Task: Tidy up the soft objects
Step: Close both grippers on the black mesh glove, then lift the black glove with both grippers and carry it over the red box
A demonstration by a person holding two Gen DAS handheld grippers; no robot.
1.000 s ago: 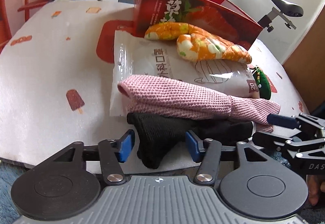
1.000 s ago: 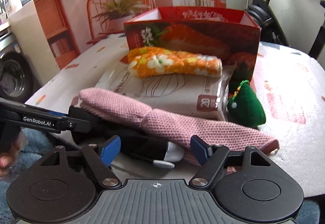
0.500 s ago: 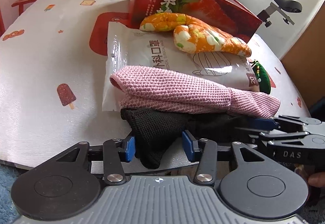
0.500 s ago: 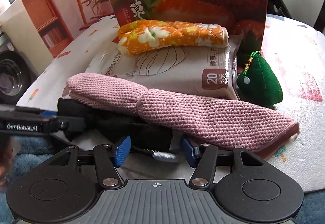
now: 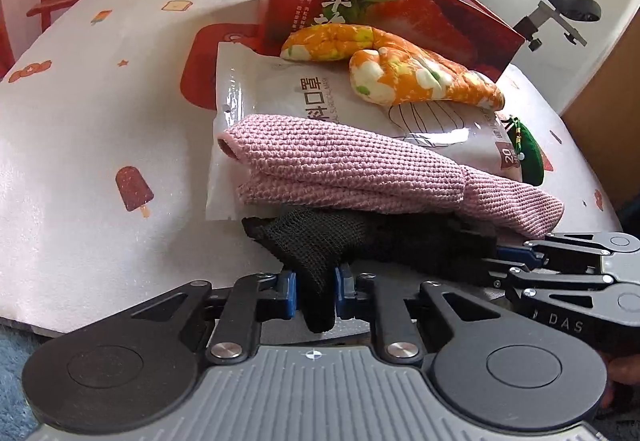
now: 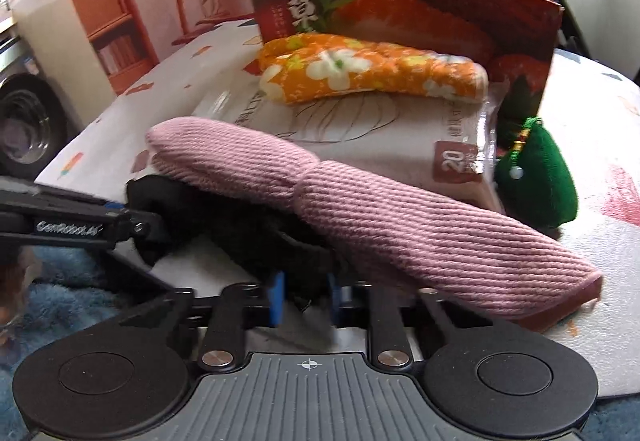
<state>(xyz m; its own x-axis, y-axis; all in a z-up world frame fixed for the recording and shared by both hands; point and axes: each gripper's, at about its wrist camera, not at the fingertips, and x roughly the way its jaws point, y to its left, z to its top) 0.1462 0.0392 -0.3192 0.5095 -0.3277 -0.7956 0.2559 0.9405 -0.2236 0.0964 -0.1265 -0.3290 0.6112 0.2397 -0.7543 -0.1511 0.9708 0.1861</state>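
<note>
In the left wrist view, one black mesh cloth (image 5: 316, 241) is seen at the near edge of the table (image 5: 100, 129), pinched by the closing left gripper (image 5: 315, 291), under one pink knitted cloth (image 5: 360, 169). In the right wrist view, the closing right gripper (image 6: 306, 295) is clamped on that black cloth's other end; one orange mitt (image 6: 360, 73), one white packet (image 6: 384, 133), one green pouch (image 6: 540, 177) and one red box (image 6: 420, 13) are counted behind.

bare tablecloth (image 5: 100, 113) lies open leftward; pink cloth (image 5: 360, 169) and red box (image 5: 380, 13) block ahead.

Right gripper (image 6: 306, 299) closing on black knit cloth (image 6: 256, 229)
The pink knit roll (image 6: 400, 217) lies across it.
</note>
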